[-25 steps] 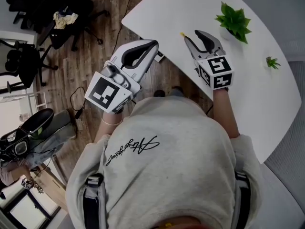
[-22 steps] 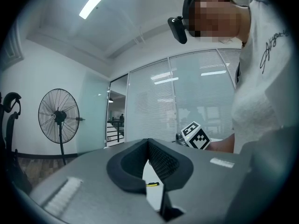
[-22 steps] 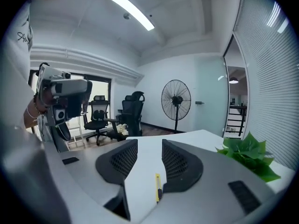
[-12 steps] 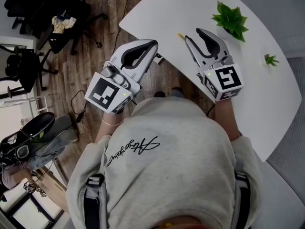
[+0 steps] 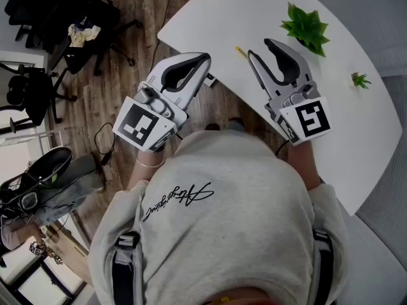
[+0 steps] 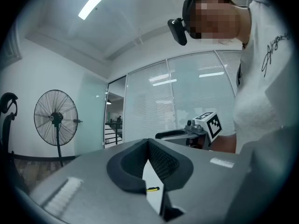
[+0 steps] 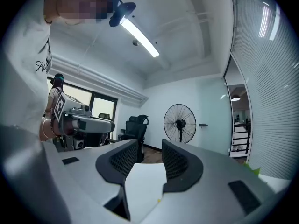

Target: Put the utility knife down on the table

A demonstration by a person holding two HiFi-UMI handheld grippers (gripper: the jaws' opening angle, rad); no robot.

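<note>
The utility knife (image 5: 240, 49), a small yellow-and-black sliver, lies on the white table (image 5: 210, 18) near its front edge. My right gripper (image 5: 260, 47) hovers just right of the knife, open, with nothing between its fingers. In the right gripper view (image 7: 150, 146) the jaws stand apart over bare white tabletop. My left gripper (image 5: 205, 58) hangs off the table's edge above the wooden floor, shut and empty. The left gripper view (image 6: 147, 143) has the jaws meeting at their tips, with the knife (image 6: 152, 189) showing through the gap below them.
A green potted plant (image 5: 308, 24) stands at the table's far side, with a smaller sprig (image 5: 359, 79) to its right. Black office chairs (image 5: 76, 18) sit on the floor at the left. A standing fan (image 7: 180, 120) is farther off.
My right gripper has drawn back toward the person and tilted, its marker cube sliding down and right. The knife stays on the table. The left gripper has barely moved.
</note>
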